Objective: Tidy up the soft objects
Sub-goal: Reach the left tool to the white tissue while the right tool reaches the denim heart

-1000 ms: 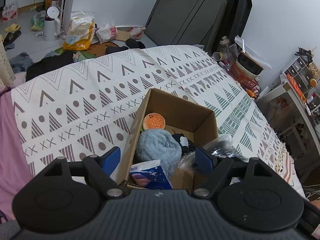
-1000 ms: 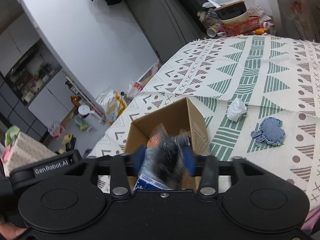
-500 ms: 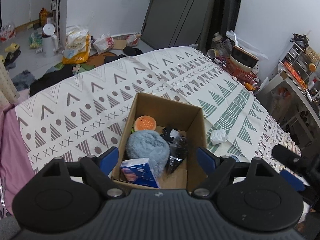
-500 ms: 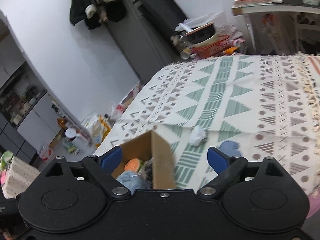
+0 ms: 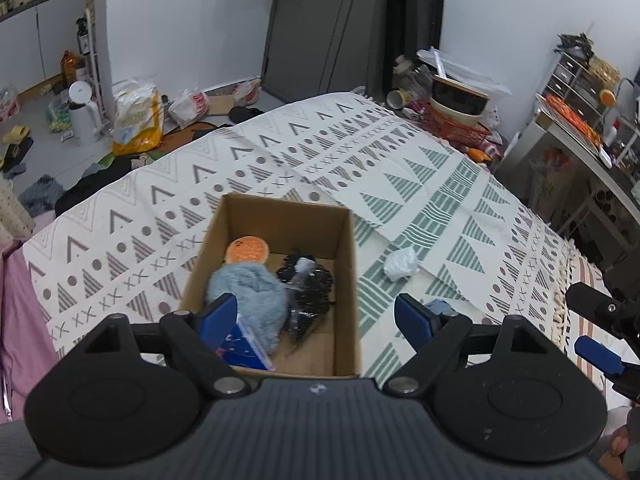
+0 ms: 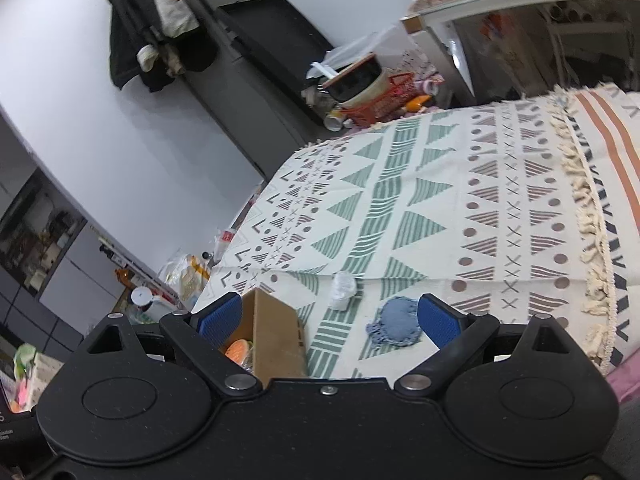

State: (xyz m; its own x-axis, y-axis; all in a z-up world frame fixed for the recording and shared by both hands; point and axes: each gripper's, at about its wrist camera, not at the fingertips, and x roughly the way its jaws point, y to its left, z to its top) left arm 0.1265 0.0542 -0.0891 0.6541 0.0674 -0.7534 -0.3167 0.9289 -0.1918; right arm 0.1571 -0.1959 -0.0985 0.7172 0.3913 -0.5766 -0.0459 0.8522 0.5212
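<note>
Patterned bedspread point(image 5: 400, 184) carrying open cardboard box point(image 5: 344, 280) with orange plush point(image 5: 247, 250), fluffy blue plush point(image 5: 248, 292), black bagged item point(image 5: 308, 292) inside, white crumpled bag point(image 5: 401, 263) and blue knit piece point(image 6: 396, 322) right of box, left tool point(image 5: 316, 316) and right tool point(image 6: 330, 320) both spread wide, empty.

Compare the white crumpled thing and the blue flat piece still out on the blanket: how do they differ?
The white crumpled thing is pale, bunched and stands up; the blue flat piece is denim-blue, roundish and lies flat with frilled edges. The white one lies farther from the right gripper. Both lie on the patterned blanket, outside the cardboard box.
</note>
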